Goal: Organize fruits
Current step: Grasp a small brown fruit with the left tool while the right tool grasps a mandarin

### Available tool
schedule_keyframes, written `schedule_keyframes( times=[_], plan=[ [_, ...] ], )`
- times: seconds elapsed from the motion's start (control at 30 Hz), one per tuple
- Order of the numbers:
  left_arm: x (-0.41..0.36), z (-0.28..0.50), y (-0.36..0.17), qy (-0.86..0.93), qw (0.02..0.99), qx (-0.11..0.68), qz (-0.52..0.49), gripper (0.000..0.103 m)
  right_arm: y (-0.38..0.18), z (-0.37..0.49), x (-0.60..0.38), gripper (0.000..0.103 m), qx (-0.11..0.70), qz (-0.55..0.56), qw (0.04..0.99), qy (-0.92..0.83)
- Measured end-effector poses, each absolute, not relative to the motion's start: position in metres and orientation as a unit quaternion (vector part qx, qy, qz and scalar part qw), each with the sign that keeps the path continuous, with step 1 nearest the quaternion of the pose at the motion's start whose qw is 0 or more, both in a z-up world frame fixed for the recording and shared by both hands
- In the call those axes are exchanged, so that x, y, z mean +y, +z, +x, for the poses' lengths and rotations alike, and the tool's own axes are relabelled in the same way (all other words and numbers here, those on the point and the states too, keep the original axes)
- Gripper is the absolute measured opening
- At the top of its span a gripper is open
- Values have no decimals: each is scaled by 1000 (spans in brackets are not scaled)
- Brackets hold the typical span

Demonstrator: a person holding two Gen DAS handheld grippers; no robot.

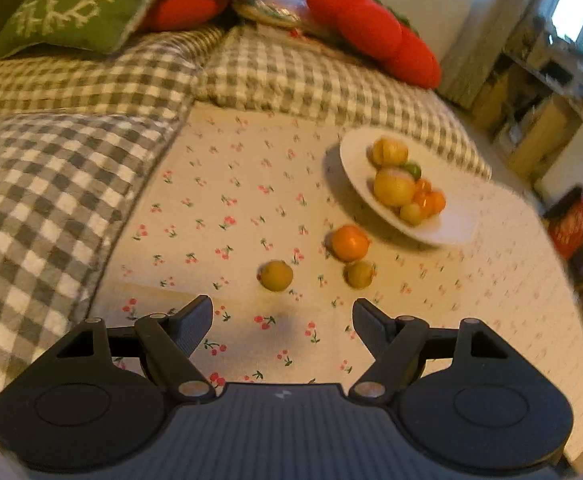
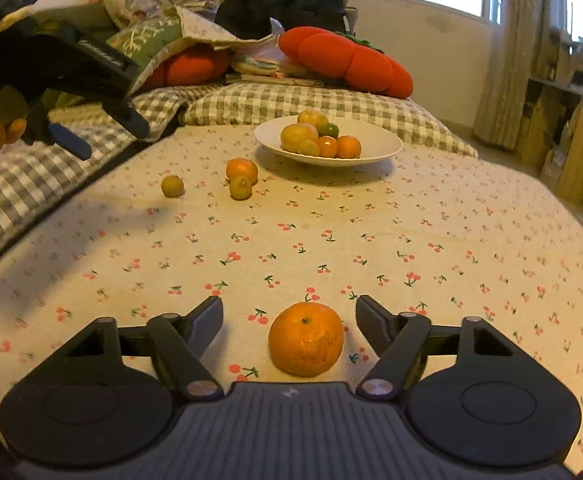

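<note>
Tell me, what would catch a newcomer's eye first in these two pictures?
Probably the big orange lying on the cherry-print cloth between the open fingers of the right gripper, not yet gripped. Farther back stands a white bowl heaped with yellow and orange fruit, with three loose fruits to its left. Behind it, bright red pumpkin-shaped cushions lie on the checked bedding.

We see a cream bed sheet [image 2: 411, 208] printed with small red cherries on green stems. The blanket [image 1: 51, 184] is grey-and-white gingham. The plate [image 2: 383, 148] is white, its fruit yellow, orange and one green (a lime, perhaps). The nearest orange [image 2: 306, 338] is bright orange. One cushion [image 2: 347, 60] is red, another pillow [image 1: 83, 4] green with cream branches. Both hand-held grippers [image 1: 282, 312] are black.
</note>
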State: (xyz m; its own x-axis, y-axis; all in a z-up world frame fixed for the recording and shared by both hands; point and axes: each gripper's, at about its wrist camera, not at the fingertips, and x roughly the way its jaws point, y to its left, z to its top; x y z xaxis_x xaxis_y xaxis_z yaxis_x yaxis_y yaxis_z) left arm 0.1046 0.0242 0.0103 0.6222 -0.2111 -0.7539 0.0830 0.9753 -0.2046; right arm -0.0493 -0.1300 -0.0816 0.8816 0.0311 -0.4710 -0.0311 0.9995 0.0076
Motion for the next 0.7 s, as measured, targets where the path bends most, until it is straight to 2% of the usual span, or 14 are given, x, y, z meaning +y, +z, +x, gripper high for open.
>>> schedule_keyframes(
  times=[0.03,0.13,0.23,0.47,0.67,0.7],
  plan=[
    [19,109,6,-84,897,430,-63,77,-83,-47,-130,58,245,-1,969,16],
    [12,123,-3,-83,900,427,-30,77,-90,-42,-136,52,255,16,967,13],
    [11,138,-17,-74,899,432,-2,77,-96,-38,-144,40,264,39,964,12],
    [1,161,-41,-83,889,450,14,74,-98,-40,-148,39,254,65,965,18],
    [-4,166,-49,-87,891,446,28,58,-97,-38,-147,39,251,80,964,26],
    [-5,166,-48,-88,891,444,32,51,-97,-38,-147,39,250,81,964,29]
  ],
)
